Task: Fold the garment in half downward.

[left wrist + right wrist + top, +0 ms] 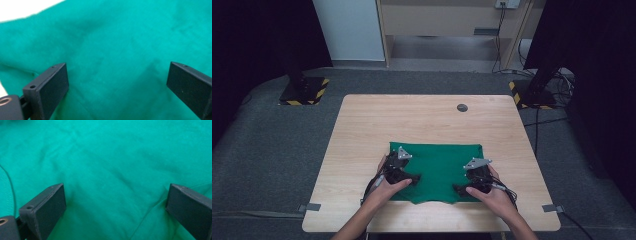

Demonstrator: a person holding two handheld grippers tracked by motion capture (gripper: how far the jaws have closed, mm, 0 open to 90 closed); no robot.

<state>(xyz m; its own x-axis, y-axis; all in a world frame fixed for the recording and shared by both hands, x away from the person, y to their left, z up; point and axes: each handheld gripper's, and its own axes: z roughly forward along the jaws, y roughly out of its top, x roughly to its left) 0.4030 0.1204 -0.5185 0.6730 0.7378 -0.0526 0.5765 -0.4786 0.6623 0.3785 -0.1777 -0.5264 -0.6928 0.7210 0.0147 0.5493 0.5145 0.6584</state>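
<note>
Currently the green cloth [439, 170] is lying flat on the near half of the wooden table [422, 120], roughly centred left to right, with its front edge sitting close to the table's near edge. Its outline is looking roughly rectangular, with a slightly uneven, wavy near edge. The left gripper [408, 178] is resting over the cloth's left part and the right gripper [462, 189] over its right part, both angling inward toward the cloth's middle, well apart from each other. The left hand [384, 190] and the right hand [492, 195] are coming in from the bottom edge, each wrapping around its tool. In the left gripper view the cloth [120, 50] is spreading under the left gripper [117, 87], jaws standing wide apart with nothing but fabric showing between them; a pale strip of table [22, 8] is peeking out at the top left corner past the cloth's edge. In the right gripper view the right gripper [115, 210] is likewise spread wide, with soft creases of cloth [112, 165] running between the jaws; can't tell whether the tips are touching the fabric. Farther out, a small dark round grommet [462, 107] is sitting in the far part of the tabletop, and grey carpet [272, 140] is surrounding the table.
</note>
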